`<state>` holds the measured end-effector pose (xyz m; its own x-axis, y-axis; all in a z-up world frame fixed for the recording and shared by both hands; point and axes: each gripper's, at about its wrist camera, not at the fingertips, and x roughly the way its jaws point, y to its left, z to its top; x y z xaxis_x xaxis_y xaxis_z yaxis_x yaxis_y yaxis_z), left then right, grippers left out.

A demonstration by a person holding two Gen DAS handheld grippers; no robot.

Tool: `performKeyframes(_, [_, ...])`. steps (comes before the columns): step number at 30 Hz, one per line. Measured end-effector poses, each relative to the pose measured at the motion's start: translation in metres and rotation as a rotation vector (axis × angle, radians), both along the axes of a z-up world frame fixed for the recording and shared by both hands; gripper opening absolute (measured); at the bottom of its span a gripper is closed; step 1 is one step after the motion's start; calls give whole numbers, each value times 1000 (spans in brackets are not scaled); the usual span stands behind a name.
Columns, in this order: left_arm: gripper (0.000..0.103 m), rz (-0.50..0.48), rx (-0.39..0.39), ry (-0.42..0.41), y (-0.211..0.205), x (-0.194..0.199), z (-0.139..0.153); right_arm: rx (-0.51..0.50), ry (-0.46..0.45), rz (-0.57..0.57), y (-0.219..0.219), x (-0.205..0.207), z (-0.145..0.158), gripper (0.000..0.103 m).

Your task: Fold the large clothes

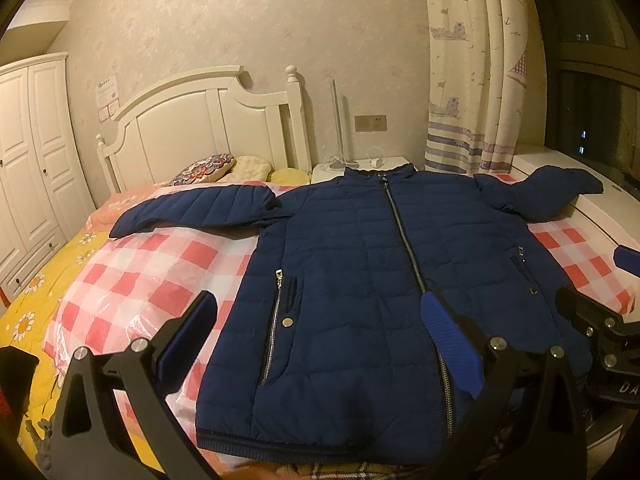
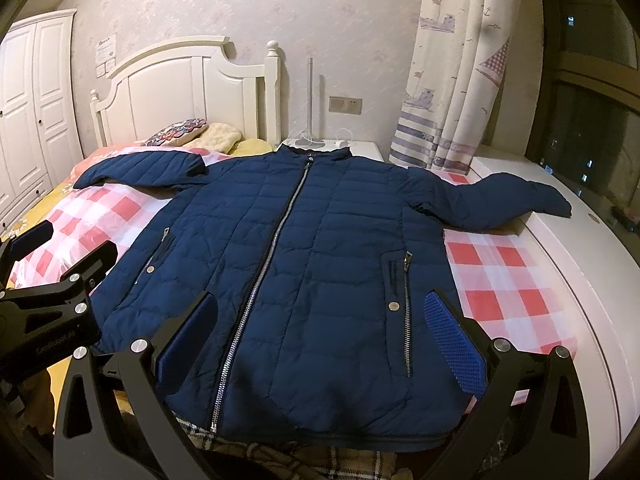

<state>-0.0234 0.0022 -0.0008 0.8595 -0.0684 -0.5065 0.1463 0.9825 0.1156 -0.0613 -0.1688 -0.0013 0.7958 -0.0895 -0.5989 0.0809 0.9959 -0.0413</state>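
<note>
**Both grippers open, jacket flat on bed**

I see the left hand-held gripper [image 1: 322,336] and the right hand-held gripper [image 2: 326,334] spread wide, empty, above the hem. The navy jacket [image 2: 304,264] lies zipped, face up on the checkered sheet [image 2: 504,280], sleeves out. Its right sleeve end [image 2: 536,200] rests on a white ledge [image 2: 592,264]. The hem's near edge is partly hidden by the fingers.

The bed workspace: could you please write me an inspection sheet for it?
Surface: red-and-white checked sheet over the bed.
Job's things: navy puffer jacket flat, zipped, both sleeves spread out.
Clutter: pillows by the headboard.
Grippers: left hand-held gripper and right hand-held gripper open, holding nothing, above the hem.
Cables: white cable on the nightstand.
Surroundings: wardrobe, curtain, dark window.
</note>
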Motion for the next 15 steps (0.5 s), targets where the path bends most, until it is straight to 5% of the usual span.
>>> performKeyframes(9, [101, 15, 32, -53, -4, -4, -2, -1, 12, 3, 0, 2, -3, 99])
performKeyframes(15, [101, 25, -27, -46, 7, -2, 3, -2, 17, 8, -1, 2, -4, 99])
